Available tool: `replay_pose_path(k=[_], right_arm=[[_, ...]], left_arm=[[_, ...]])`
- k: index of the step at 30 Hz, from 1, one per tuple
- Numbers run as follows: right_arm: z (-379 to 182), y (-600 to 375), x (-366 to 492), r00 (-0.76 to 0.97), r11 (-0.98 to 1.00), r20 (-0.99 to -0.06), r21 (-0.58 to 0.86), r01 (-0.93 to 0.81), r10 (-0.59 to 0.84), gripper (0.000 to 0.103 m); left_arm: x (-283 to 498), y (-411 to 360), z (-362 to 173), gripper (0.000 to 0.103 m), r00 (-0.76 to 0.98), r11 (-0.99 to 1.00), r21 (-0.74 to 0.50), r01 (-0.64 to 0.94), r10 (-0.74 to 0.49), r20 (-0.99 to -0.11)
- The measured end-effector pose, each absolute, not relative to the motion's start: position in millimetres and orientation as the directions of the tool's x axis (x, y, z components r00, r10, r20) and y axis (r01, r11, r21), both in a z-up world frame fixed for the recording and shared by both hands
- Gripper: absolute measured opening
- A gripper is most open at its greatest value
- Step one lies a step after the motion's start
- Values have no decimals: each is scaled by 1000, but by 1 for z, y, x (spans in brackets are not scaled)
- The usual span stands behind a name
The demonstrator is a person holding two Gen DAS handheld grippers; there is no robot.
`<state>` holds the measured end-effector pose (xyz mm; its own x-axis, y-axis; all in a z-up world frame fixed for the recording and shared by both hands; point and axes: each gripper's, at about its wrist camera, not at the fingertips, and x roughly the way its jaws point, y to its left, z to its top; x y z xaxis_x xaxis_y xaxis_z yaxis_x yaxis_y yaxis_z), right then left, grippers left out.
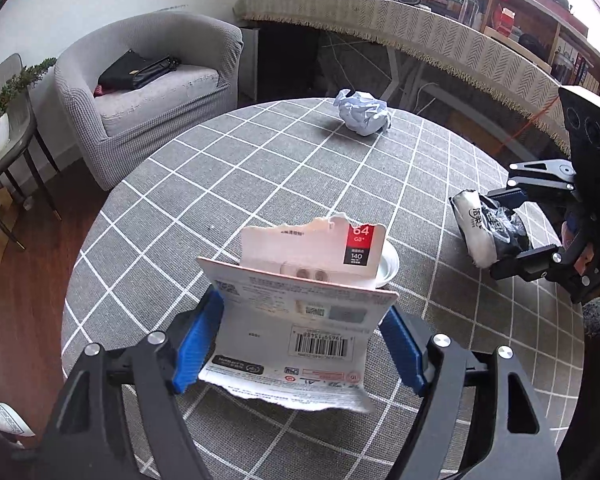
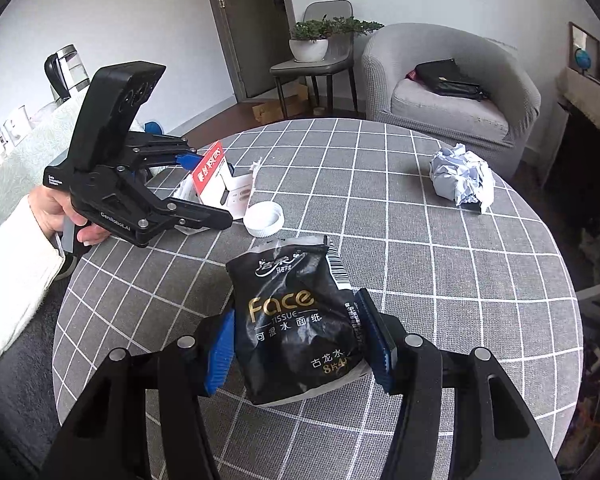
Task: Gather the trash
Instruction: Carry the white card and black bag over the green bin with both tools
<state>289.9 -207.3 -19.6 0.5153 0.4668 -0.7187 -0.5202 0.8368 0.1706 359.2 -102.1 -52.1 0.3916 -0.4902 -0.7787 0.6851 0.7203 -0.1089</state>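
My left gripper (image 1: 302, 340) is shut on a torn cardboard package (image 1: 300, 328) with a barcode and a red 64 GB label, held over the round table. My right gripper (image 2: 300, 344) is shut on a black tissue packet (image 2: 296, 320) marked "Face". In the left wrist view the right gripper (image 1: 496, 232) holds the packet (image 1: 488, 228) at the right. In the right wrist view the left gripper (image 2: 204, 188) holds the package (image 2: 220, 184) at the left. A crumpled paper ball (image 1: 364, 112) lies at the table's far side, also seen in the right wrist view (image 2: 462, 178). A white cap (image 2: 263, 219) lies next to the package.
The round table has a grey checked cloth (image 1: 260, 168). A grey armchair (image 1: 148, 96) with a black bag (image 1: 138, 70) stands beyond it. A side chair with a potted plant (image 2: 312, 40) stands near a door. A long covered table (image 1: 420, 28) with shelves is at the right.
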Motion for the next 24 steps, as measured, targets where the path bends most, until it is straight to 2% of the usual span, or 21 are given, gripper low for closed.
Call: replay_pose_path(k=[15, 24], right_arm=[[-9, -186, 286, 540, 842, -703, 159, -516, 463, 57], [-10, -168, 274, 551, 854, -700, 166, -494, 454, 57]], left_arm=[[328, -89, -41, 79, 437, 755, -104, 647, -479, -761], [295, -73, -32, 79, 518, 835, -75, 545, -405, -753]])
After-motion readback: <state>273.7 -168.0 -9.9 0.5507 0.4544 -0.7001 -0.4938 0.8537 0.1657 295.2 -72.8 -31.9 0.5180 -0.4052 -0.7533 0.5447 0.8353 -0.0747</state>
